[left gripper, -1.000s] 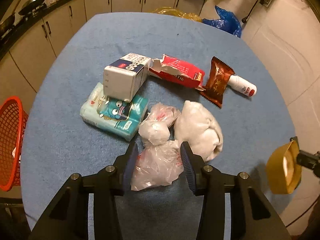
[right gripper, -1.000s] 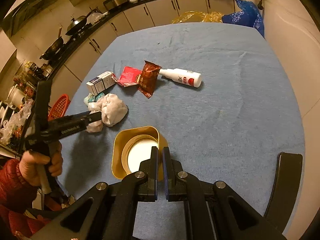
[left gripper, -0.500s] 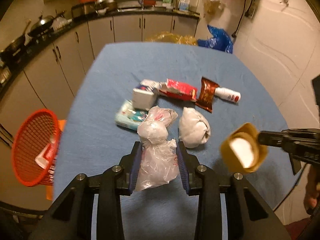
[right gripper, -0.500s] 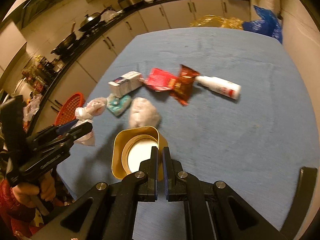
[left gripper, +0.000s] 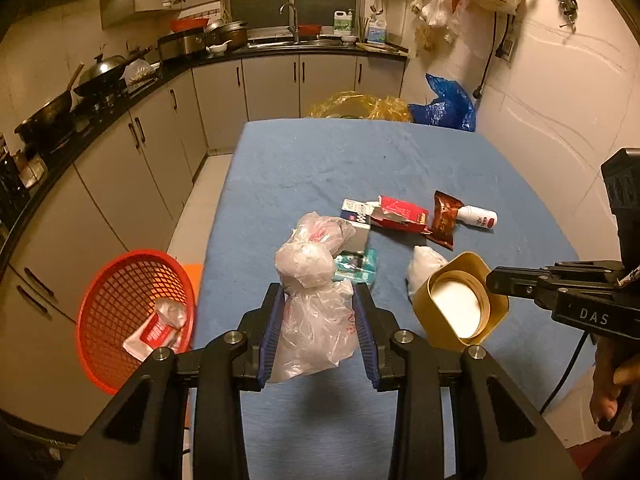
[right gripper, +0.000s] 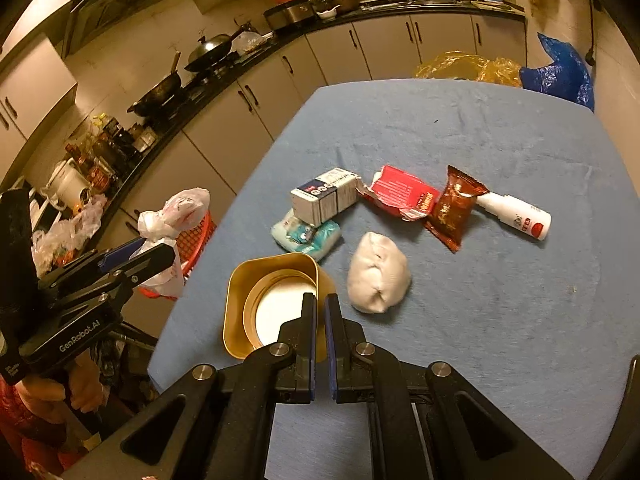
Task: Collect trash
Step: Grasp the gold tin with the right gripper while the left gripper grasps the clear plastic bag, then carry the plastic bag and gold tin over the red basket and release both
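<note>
- Surface [left gripper: 320, 160], blue cloth cover, carries the litter in a loose cluster at mid-area.
- Red basket [left gripper: 120, 300] stands off the surface's left edge, lower down; a red-and-white wrapper [left gripper: 154, 332] lies inside.
- Left tool [left gripper: 320, 320] clamped on a knotted clear plastic bag [left gripper: 312, 280], held up off the surface near its left edge.
- Right tool [right gripper: 319, 320] nearly closed, pinching the wall of a gold tin [right gripper: 276, 300], tin lifted, open mouth toward the camera.
- White wad [right gripper: 378, 272] on the surface just beside the tin.
- Carton [right gripper: 324, 198] rests on a teal tissue pack [right gripper: 308, 236].
- Red torn box [right gripper: 400, 194], brown wrapper [right gripper: 454, 208] and white bottle [right gripper: 516, 216] lie in a row.
</note>
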{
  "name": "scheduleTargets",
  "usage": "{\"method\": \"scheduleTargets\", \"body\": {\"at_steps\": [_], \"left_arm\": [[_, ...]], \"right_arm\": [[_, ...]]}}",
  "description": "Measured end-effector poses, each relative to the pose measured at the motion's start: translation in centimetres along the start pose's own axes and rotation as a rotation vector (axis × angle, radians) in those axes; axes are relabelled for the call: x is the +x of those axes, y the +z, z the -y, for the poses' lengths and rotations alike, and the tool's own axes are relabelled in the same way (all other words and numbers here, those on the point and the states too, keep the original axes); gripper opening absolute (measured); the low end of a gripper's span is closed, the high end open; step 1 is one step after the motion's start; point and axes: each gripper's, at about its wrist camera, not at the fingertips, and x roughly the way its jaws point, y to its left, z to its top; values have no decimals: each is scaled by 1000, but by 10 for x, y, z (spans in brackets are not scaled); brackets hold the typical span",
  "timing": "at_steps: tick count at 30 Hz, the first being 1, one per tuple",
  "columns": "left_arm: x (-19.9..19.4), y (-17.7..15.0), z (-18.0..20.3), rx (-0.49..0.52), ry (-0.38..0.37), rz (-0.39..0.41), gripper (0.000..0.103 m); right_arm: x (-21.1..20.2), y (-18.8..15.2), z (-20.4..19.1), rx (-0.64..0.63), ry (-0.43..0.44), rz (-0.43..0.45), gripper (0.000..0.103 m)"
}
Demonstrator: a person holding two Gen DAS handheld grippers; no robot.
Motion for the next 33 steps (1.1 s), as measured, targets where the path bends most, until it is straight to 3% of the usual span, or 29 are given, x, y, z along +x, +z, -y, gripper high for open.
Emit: {"method": "scheduleTargets", "body": {"at_steps": [17, 33], "left_arm": [[-7, -3, -20, -5, -15, 25, 34], [-17, -9, -22, -23, 16, 35, 34]], "right_arm": [[-5, 8, -29, -22, -33, 19, 5], [-3, 10, -34, -40, -10, 14, 5]]}}
